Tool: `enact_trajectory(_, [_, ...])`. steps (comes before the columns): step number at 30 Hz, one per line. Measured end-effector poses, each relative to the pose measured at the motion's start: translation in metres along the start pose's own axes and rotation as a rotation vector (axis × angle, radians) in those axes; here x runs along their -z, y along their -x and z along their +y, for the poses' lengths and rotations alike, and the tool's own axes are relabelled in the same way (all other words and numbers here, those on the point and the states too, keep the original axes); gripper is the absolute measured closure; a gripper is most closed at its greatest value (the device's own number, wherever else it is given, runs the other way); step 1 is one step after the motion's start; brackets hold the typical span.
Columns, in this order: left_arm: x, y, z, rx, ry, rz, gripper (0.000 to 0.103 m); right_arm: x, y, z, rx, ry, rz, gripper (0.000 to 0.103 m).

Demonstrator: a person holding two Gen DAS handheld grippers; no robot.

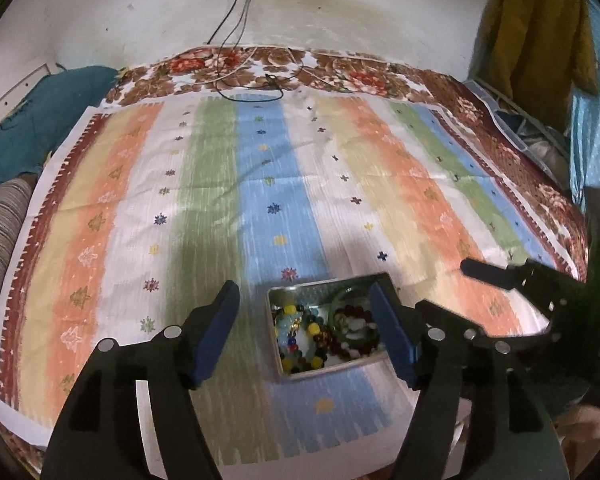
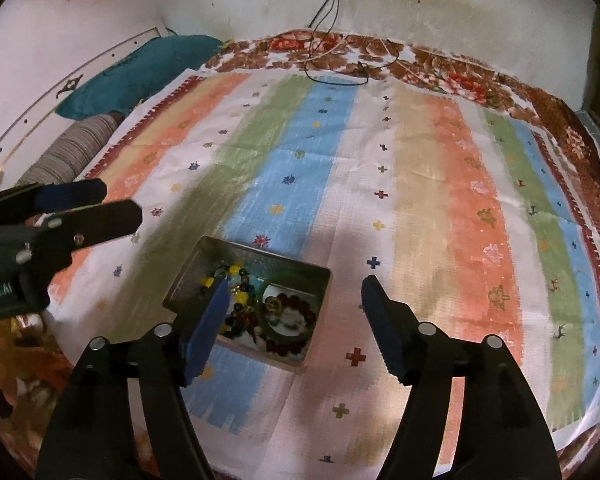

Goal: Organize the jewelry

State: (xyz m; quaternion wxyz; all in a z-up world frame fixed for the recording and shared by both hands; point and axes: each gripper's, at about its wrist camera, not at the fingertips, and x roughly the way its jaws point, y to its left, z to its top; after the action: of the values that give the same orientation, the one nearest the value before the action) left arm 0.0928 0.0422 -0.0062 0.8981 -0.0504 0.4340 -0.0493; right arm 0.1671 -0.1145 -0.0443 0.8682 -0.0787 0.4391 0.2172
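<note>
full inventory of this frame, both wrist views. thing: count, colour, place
metal tin: one, silver, open, on the cloth near its front edge
beaded jewelry: a pile, count unclear, yellow, blue, dark red beads, inside the tin
green bangle: one, in the tin's right part
striped cloth: one, orange, green, blue, white bands, spread over the bed
floral blanket: one, brown and red, under the cloth
teal pillow: one, far left by the wall
cables: a few, black and white, from a wall socket onto the bed
left gripper: black with blue pads, open, empty
right gripper: same, open, empty
</note>
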Motion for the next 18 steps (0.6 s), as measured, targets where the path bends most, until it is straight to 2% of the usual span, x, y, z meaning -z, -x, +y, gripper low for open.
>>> enact_trajectory(3, [0.007,0.002,-0.001,-0.016,-0.017,0.003,0.025,0.004,0.009,-0.006,-0.024,-0.023,-0.018,0.022])
enact_trajectory(10, [0.019,0.005,0.001,-0.035,-0.018,0.019,0.013,0.014,0.021,-0.013,-0.032,-0.024,-0.033,0.017])
enact_trajectory(13, [0.027,0.014,0.001,0.011,-0.031,0.002,0.007,0.018,0.026,-0.013,-0.035,-0.017,-0.042,0.012])
enact_trajectory(16, [0.034,0.022,-0.001,0.006,-0.047,-0.024,0.006,0.023,0.03,-0.014,-0.042,-0.004,-0.043,0.009])
enact_trajectory(18, [0.039,0.02,-0.006,0.003,-0.072,-0.003,0.006,0.026,0.032,-0.013,-0.039,0.005,-0.041,0.008])
